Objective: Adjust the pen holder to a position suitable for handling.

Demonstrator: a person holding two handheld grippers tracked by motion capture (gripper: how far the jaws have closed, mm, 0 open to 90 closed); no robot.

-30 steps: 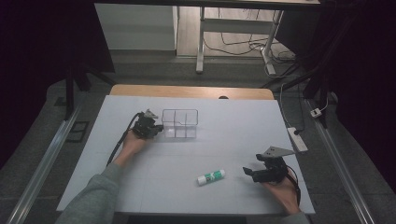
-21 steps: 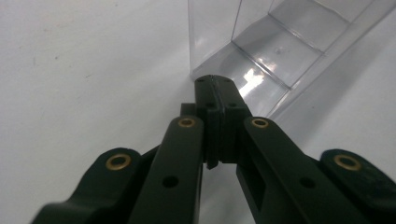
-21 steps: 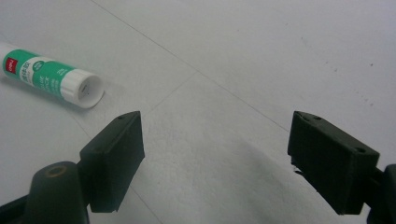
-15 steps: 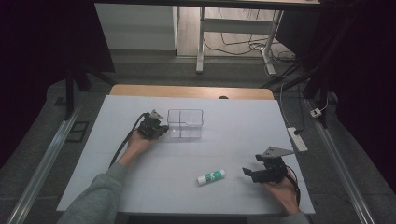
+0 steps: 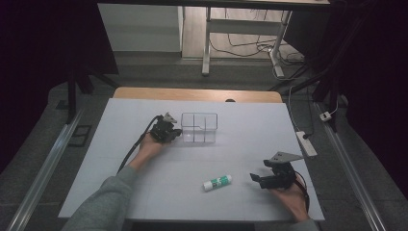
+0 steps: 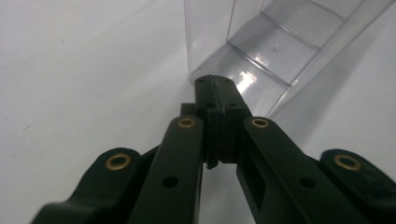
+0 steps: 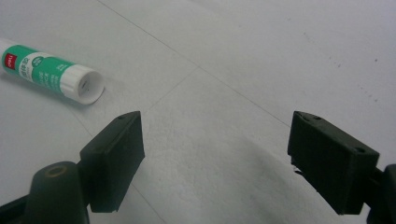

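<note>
**Desk inventory: clear box, glue stick, two hand-held tools**

Where the white desk carries its items, a clear plastic box with inner dividers stands upright toward the far middle, its compartments empty as far as can be seen.

- Left tool: held in the person's left hand, just beside the box's left side. In the left gripper view the left tool has its black jaws clenched together with nothing between them, the tips close against the box at its lower wall; whether they touch it cannot be told.
- Glue stick: white with a green label, lying on its side on the near part of the desk, well apart from the box.
- Right tool: held in the right hand, near the glue stick's right end and apart from it. In the right gripper view the right tool is released, jaws spread wide over bare desk, with the glue stick up to the left, outside them.
- Grey sleeve: on the left forearm, entering from the bottom.
</note>
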